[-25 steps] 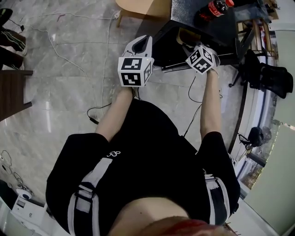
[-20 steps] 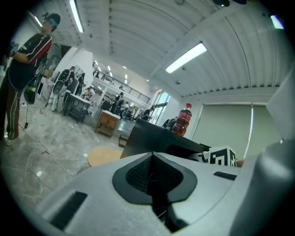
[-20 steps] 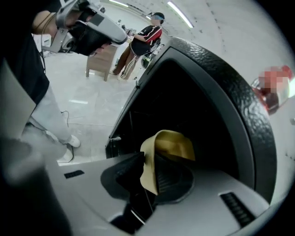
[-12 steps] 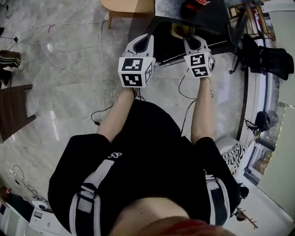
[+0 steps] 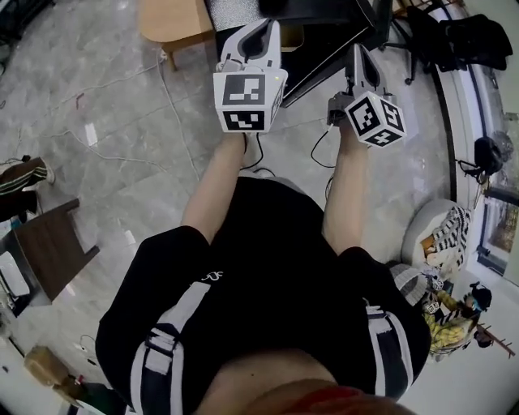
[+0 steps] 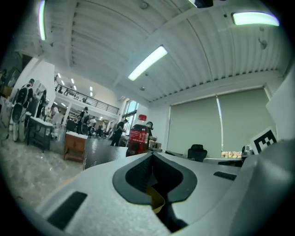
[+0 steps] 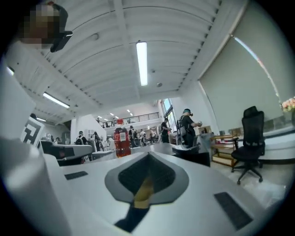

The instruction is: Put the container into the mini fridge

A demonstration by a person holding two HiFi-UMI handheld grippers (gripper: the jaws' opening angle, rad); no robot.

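In the head view both grippers are held out in front of the person. My left gripper point(image 5: 263, 31) points at the black mini fridge point(image 5: 324, 36) at the top edge, and my right gripper point(image 5: 358, 55) is beside it to the right. The jaws of each meet at the tip with nothing between them point(image 6: 151, 155) point(image 7: 148, 155). Both gripper views tilt up toward the ceiling. A red-labelled cola bottle point(image 6: 137, 137) point(image 7: 121, 142) stands on the speckled grey top point(image 5: 235, 10) behind the tips. A small tan patch point(image 5: 292, 36) shows beside the left gripper; I cannot tell whether it is the container.
A wooden stool point(image 5: 170, 20) stands left of the fridge. Cables point(image 5: 174, 105) trail over the marble floor. A dark wooden piece point(image 5: 49, 251) sits at the left, a black office chair point(image 5: 470, 32) at the upper right, and bags point(image 5: 442, 235) at the right.
Both grippers have risen in the head view and now tilt upward. The right gripper has come back from the fridge opening. The bottle has left the head view.
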